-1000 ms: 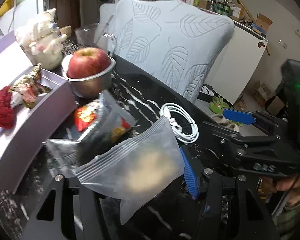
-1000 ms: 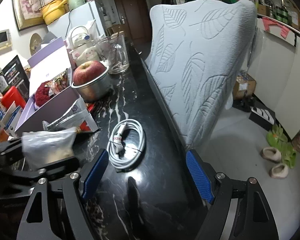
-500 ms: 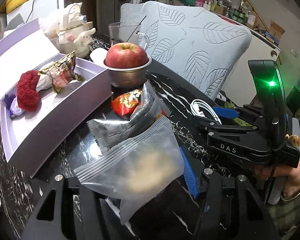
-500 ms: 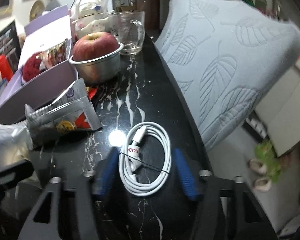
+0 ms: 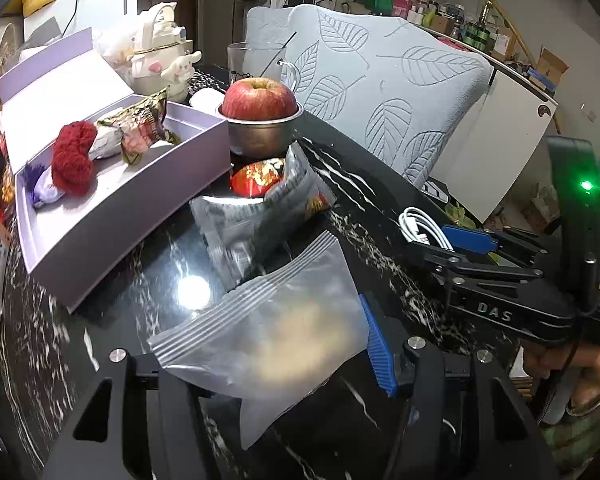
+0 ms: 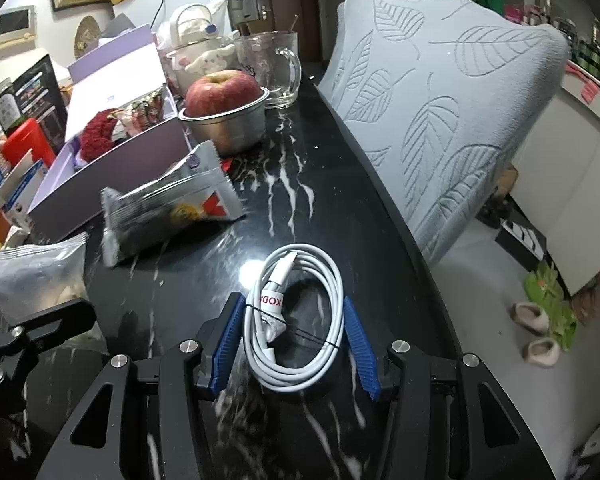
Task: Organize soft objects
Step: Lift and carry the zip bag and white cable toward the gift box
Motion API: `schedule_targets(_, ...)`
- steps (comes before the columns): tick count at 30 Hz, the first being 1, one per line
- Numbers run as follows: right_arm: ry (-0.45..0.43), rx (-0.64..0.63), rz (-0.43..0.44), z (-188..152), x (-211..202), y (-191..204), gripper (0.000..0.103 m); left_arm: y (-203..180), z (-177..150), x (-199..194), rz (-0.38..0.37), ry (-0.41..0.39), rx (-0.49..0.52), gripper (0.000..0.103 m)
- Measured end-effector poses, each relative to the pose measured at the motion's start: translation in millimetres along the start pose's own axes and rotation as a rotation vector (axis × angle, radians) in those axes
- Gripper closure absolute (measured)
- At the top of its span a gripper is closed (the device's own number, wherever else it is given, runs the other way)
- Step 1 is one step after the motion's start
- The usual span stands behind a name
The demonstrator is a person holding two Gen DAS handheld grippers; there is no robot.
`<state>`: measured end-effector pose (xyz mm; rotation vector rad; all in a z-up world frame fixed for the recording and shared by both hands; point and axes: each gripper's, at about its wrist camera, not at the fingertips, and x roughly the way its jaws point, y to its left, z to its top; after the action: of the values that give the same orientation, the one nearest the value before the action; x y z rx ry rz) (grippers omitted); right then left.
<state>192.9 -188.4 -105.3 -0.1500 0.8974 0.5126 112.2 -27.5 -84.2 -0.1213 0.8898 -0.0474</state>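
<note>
My left gripper (image 5: 268, 352) is shut on a clear zip bag (image 5: 276, 328) with a pale lump inside, held over the black marble table (image 5: 140, 280). The bag also shows in the right wrist view (image 6: 36, 276). My right gripper (image 6: 294, 344) is open, its blue pads on either side of a coiled white cable (image 6: 296, 316) lying on the table; whether the pads touch the coil is unclear. It also shows in the left wrist view (image 5: 468, 240). An open lilac box (image 5: 112, 200) holds a red woolly item (image 5: 74, 158) and a snack packet (image 5: 140, 128).
A silver snack pouch (image 6: 168, 208) and a red wrapper (image 5: 256, 178) lie beside the box. An apple (image 6: 222, 92) in a steel bowl, a glass mug (image 6: 272, 68) and a plush toy (image 5: 160, 56) stand behind. A leaf-pattern pillow (image 6: 440, 120) leans along the table's right edge.
My right gripper has moved down and forward around the white cable and its fingers have narrowed. My left gripper, still holding the zip bag, has swung left toward the lilac box.
</note>
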Motion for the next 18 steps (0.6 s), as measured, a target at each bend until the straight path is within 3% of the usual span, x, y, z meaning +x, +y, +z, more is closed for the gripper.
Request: schedule_targets(18, -0.037, -0.002, 0.072, -50.7, -53.1, 32.9, 0.053, -3.7, -41.7, -50.0, 0.019, -0.036, 0.004, 0.046)
